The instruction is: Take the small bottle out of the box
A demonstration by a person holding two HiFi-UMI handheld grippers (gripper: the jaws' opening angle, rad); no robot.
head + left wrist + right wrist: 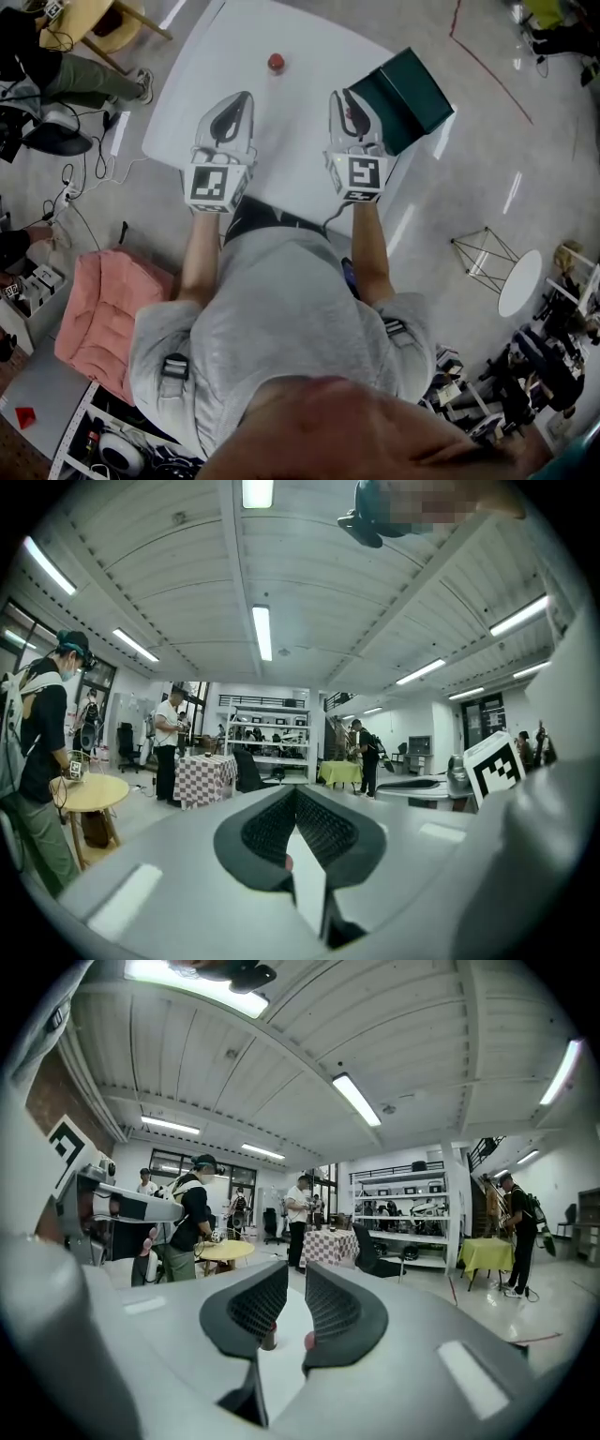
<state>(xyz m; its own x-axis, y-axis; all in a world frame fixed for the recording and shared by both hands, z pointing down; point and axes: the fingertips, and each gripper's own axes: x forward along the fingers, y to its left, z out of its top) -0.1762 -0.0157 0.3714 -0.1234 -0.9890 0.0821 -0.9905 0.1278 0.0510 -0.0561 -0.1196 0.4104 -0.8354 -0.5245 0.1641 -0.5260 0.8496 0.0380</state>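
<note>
Bottle, small with a red cap (276, 63), stands on the white table (300, 141), well apart from the dark green box (412, 98) at the table's right corner. Nearer the person, the left gripper (295, 791) has its jaws pressed together on nothing; the right gripper (296, 1274) holds its jaws slightly apart, empty

white table (286, 122), dark green box (414, 97), red small bottle (276, 63) — pink cushion (98, 314), checkered tablecloth (206, 778)

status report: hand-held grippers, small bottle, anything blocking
Left hand-held gripper shut, empty; right hand-held gripper open, empty. Small bottle on table, outside box. Nothing in the way.
</note>
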